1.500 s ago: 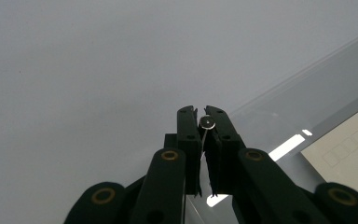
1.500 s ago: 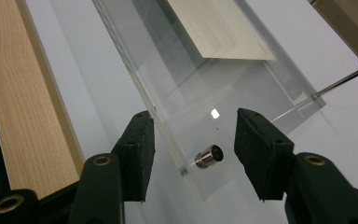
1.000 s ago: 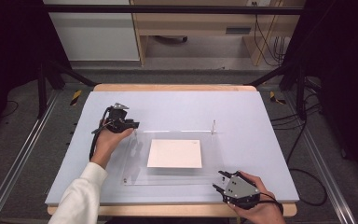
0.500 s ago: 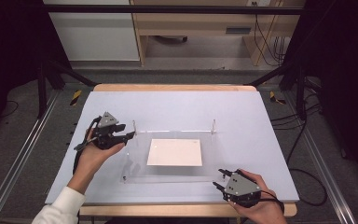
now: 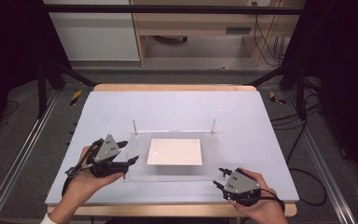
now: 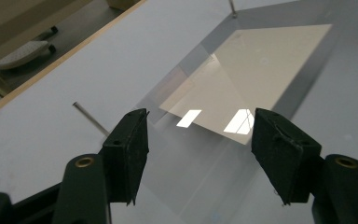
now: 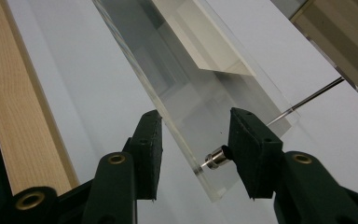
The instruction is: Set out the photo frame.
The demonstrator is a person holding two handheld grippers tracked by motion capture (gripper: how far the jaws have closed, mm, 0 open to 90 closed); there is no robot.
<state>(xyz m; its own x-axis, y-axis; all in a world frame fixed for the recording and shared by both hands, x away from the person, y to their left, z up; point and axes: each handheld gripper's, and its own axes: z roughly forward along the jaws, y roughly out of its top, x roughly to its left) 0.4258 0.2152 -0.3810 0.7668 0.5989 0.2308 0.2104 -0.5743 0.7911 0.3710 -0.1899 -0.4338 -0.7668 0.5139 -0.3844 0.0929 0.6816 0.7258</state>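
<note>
One second on, the left hand-held gripper point(image 5: 133, 161) has moved to the clear plate's point(image 5: 177, 172) near-left corner, jaws opening, nothing held

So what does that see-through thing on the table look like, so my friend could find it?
Look at the pale table and find the white sheet of paper in its middle. Lying flat over it is the clear plastic plate, between the two hand-held grippers. Unlike the paper, you can see right through it, and thin metal pins stand at its far corners.
</note>
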